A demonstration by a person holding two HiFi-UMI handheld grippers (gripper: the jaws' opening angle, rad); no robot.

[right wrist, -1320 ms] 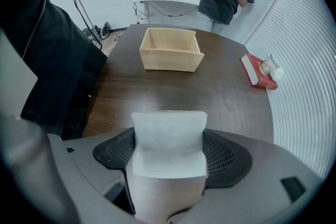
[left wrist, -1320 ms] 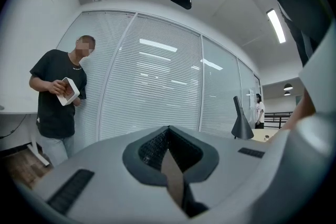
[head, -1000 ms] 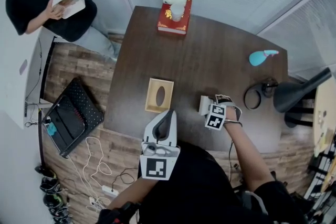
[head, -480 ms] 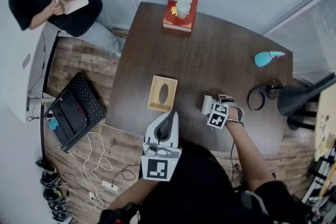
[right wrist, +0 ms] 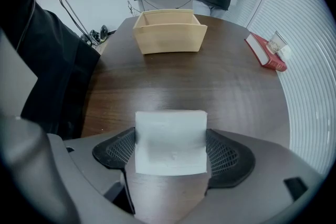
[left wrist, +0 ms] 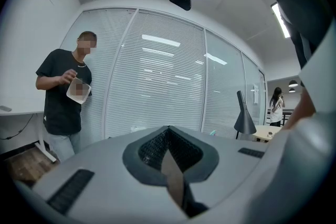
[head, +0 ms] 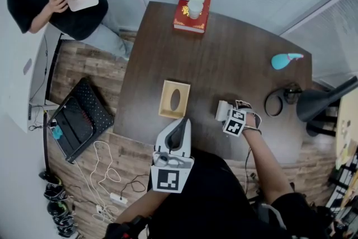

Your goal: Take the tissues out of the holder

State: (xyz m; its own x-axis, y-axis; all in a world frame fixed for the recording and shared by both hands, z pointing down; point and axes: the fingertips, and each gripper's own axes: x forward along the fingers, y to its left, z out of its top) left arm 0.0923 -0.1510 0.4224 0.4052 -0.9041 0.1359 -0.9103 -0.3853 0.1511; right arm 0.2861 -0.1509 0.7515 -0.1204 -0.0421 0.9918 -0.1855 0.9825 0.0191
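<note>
Nearly finished, by the look of it. Out of the wooden holder already, and clamped across its width between the jaws of the right gripper: a flat white pack of tissues. Held low over the table, or perhaps resting on it, cannot tell which. Placed to the right of the holder, clearly apart from it, toward the table's near edge. Probably left to do: setting the pack down and letting go. Nothing white showing in the holder's oval slot from the head view, only dark, so likely empty, though impossible to see to the bottom.

Pack lying flat, broad face up. Free end pointing away from the gripper, toward the holder and the table's left edge. Close to square in the right gripper view, so no clear long axis to call.

Holder standing slot-up near the table's near left edge, its long axis running from the near edge toward the far edge, slightly slanted.

Left gripper: jaws pressed together on nothing, raised just off the near edge, aimed out across the room rather than down at the table.
</note>
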